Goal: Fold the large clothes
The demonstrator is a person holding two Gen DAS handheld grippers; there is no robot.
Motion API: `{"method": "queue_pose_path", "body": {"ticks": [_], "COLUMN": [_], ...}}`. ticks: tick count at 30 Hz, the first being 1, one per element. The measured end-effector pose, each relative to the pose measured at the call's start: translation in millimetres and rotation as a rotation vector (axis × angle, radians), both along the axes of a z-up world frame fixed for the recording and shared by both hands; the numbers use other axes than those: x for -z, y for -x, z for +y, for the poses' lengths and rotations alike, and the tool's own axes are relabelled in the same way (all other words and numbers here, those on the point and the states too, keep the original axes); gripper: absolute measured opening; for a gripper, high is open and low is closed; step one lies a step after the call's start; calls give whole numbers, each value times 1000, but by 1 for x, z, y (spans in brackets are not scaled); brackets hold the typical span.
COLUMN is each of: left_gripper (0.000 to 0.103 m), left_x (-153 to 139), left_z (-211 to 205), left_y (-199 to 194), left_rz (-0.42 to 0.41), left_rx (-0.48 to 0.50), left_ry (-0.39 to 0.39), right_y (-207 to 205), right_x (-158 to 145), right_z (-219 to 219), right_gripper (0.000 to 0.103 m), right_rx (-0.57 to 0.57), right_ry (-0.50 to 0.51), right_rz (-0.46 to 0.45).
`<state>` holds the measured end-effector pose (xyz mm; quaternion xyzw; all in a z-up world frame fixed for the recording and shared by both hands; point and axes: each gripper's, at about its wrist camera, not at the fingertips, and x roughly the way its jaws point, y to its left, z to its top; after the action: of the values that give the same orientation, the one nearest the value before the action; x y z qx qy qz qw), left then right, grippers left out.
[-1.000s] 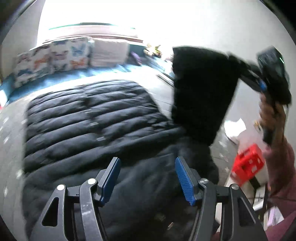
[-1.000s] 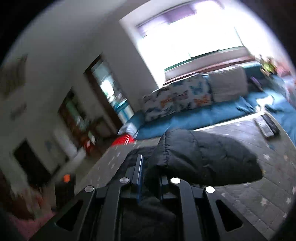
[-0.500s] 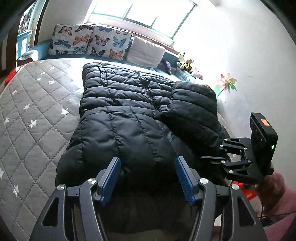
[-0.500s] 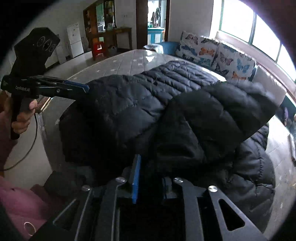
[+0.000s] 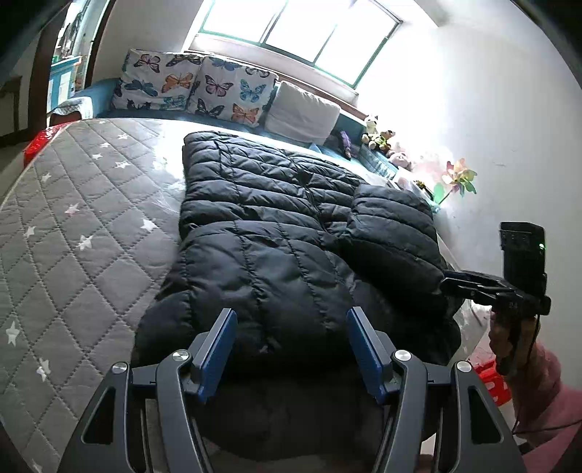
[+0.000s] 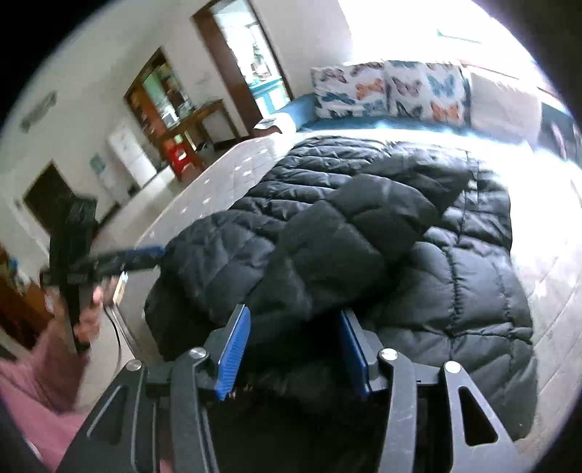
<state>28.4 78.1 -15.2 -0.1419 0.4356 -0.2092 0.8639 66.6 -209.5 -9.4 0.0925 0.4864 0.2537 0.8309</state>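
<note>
Black puffer jacket [image 5: 276, 233] lies spread on the bed [image 5: 72, 233], sleeve [image 6: 338, 247] folded across; right claw [image 6: 291, 345] opening around it, left claw [image 5: 287, 345] open, empty; next probably folding the near edge away.

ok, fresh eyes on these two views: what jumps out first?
A big black puffer jacket sprawls across the grey star-quilted mattress, one sleeve folded over its middle. Butterfly-print cushions line the far edge under the bright window. The right gripper has its blue-padded jaws opening around the sleeve's end.
</note>
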Motion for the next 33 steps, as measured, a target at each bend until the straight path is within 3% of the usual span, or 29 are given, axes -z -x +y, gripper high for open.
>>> {"method": "queue_pose_path", "body": {"ticks": [2,8,14,21,29,31,32,33], "left_gripper": [66,66,67,67,67,64,55,39], "left_x": [-3,-14,-19,-13,-6,0,2,3], "left_z": [4,16,13,4,-2,-2,-2,-2], "left_y": [3,25,42,37,7,-4,-8,-10], "left_rz": [-2,-23,-26,11,51,63,65,65], "left_rx": [-17,-45,-26,-19,-65,-83,-95,-104], "left_ry": [7,16,26,90,85,86,86,77], "right_y": [-3,12,19,12,31,32,32,32], "right_x": [-2,-31,-20,-14,-39,-41,-41,-40], "right_z": [12,80,118,119,76,58,48,36], "right_gripper": [55,55,55,55,55,55,55,55], "right_rx": [-15,-159,-258,-264,-181,-133,-104,-69], "right_ry": [1,70,127,80,130,160,179,200], "right_rz": [-18,-190,-196,-147,-212,-217,-216,-211]}}
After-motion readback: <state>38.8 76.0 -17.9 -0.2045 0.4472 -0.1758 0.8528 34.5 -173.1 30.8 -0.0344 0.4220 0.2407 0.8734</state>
